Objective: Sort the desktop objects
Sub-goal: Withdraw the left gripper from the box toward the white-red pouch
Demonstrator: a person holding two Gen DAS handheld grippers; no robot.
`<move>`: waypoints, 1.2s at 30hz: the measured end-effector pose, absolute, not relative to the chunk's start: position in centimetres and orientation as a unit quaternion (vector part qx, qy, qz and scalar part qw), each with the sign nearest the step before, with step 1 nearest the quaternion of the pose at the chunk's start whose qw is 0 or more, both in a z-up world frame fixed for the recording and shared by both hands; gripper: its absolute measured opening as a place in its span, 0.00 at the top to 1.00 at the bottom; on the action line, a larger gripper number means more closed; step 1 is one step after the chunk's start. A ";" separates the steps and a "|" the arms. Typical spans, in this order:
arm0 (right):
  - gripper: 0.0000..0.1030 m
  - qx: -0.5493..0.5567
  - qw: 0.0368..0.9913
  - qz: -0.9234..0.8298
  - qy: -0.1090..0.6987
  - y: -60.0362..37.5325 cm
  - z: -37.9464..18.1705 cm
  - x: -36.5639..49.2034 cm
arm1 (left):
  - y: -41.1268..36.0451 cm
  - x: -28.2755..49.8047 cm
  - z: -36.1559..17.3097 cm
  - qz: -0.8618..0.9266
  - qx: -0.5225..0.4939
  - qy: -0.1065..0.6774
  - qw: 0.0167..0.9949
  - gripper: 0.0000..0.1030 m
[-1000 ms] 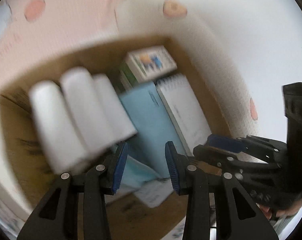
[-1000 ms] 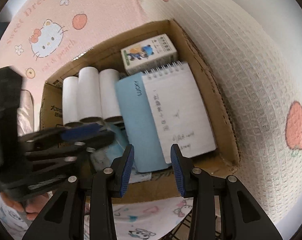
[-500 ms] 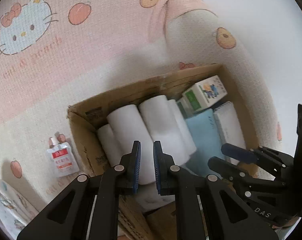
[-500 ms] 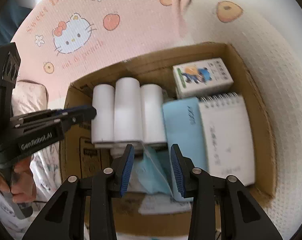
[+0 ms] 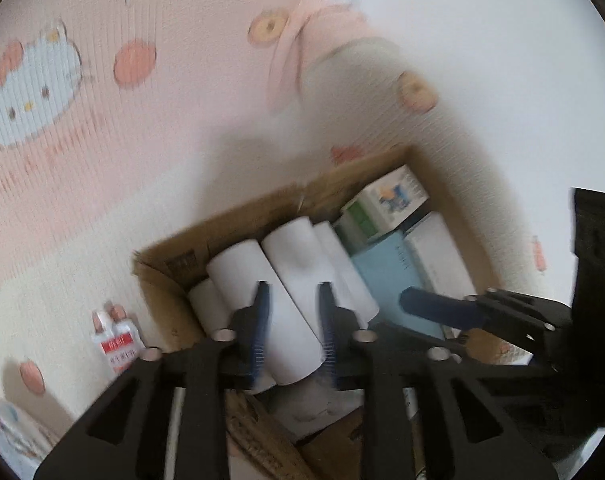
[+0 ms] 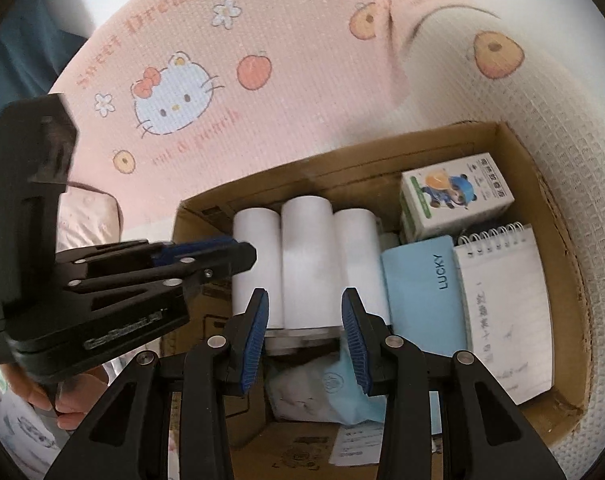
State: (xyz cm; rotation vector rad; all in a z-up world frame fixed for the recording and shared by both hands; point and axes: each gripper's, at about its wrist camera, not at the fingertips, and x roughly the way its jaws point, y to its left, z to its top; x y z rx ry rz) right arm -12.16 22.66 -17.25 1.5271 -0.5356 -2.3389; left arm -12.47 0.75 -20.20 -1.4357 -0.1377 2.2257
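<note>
Your left hand-held gripper (image 5: pixel 290 328) hovers above the white rolls (image 5: pixel 286 304), jaws opening, nothing clamped. Your right hand-held gripper (image 6: pixel 304 336) stands apart, empty. Beyond both: the cardboard box (image 6: pixel 542 184), with the blue notebook (image 6: pixel 422 292) right of the rolls.

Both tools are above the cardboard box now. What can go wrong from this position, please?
1. The left tool is opening just above the white rolls; lowered, it might nudge one and roll it out of line.
2. The right tool sits very near the left one, so they could collide.
3. A small packet lies outside the cardboard box and may be forgotten.
</note>
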 end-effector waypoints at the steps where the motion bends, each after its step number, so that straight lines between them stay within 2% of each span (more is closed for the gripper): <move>1: 0.66 0.532 0.150 -0.813 -0.182 22.4 -17.1 -12.2 | 0.2 -12.0 -19.7 0.822 -0.510 -0.051 0.248 0.60; 7: 0.66 0.550 0.153 -0.806 -0.152 19.5 -16.2 -12.1 | -4.5 -9.7 -17.7 0.847 -0.457 -0.063 0.263 0.51; 11: 0.66 0.560 0.164 -0.804 -0.115 17.0 -15.3 -11.7 | -8.6 -8.4 -18.3 0.855 -0.445 -0.070 0.258 0.50; 21: 0.66 0.539 0.160 -0.827 -0.007 11.0 -12.8 -8.9 | -16.8 -6.8 -27.0 0.826 -0.510 -0.109 0.211 0.49; 27: 0.66 0.486 0.186 -0.852 -0.048 7.4 -12.4 -7.5 | -19.7 -6.6 -32.1 0.801 -0.546 -0.158 0.191 0.49; 32: 0.66 0.489 0.193 -0.850 -0.029 3.0 -15.0 -7.5 | -22.2 -6.4 -36.1 0.782 -0.567 -0.206 0.157 0.50; 36: 0.66 0.515 0.229 -0.826 -0.026 0.8 -17.3 -7.7 | -23.4 -7.0 -36.0 0.783 -0.550 -0.249 0.147 0.50</move>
